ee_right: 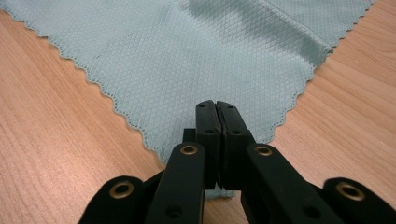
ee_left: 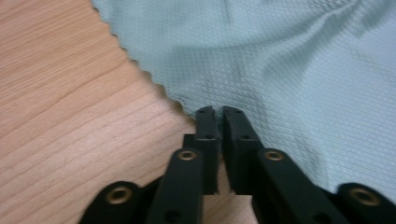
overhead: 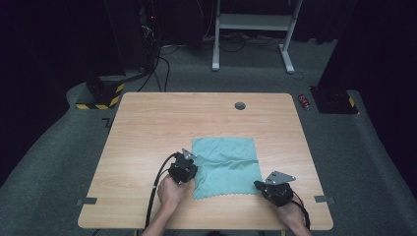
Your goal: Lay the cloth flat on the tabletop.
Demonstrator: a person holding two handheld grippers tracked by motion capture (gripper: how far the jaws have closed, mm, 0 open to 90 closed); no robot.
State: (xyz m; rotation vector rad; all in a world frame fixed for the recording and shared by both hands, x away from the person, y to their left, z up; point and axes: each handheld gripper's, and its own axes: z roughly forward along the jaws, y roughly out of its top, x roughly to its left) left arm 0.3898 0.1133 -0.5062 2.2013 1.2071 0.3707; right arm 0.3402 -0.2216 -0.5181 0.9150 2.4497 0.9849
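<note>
A teal cloth (overhead: 227, 164) with a zigzag edge lies on the wooden table (overhead: 147, 128), wrinkled across its middle. My left gripper (overhead: 195, 175) is at the cloth's left edge. In the left gripper view its jaws (ee_left: 218, 112) stand together on the cloth's (ee_left: 280, 70) edge, and folds run out from the tips. My right gripper (overhead: 257, 185) is at the cloth's near right corner. In the right gripper view its jaws (ee_right: 216, 106) are pressed together over that corner of the cloth (ee_right: 196, 51), which lies flat beyond them. A hand holds each gripper from the near edge.
A round cable hole (overhead: 240, 105) sits near the table's far edge. Grey tape marks (overhead: 86, 201) sit at the near left and near right (overhead: 322, 198). On the floor beyond are a white desk frame (overhead: 253, 22), a red can (overhead: 305, 102) and cables.
</note>
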